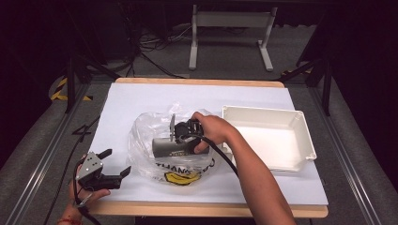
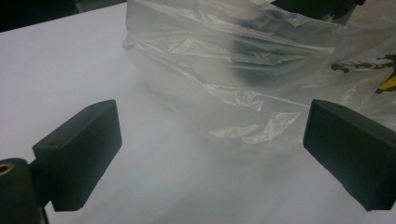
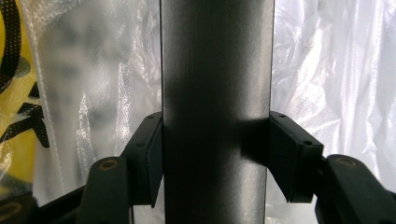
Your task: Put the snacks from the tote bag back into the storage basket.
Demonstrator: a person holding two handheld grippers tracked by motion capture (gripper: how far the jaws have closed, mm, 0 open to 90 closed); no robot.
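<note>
white table (image 1: 141,101) in dark room; right gripper (image 3: 215,154) clamped on dark cylinder (image 3: 215,70), left gripper (image 2: 210,154) wide, empty

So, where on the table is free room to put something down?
The white tray at the right holds nothing. The far strip of the table, beyond the plastic bag, is bare, as is the left side. The middle is crowded: the right tool grips a dark cylinder in the bag.
</note>
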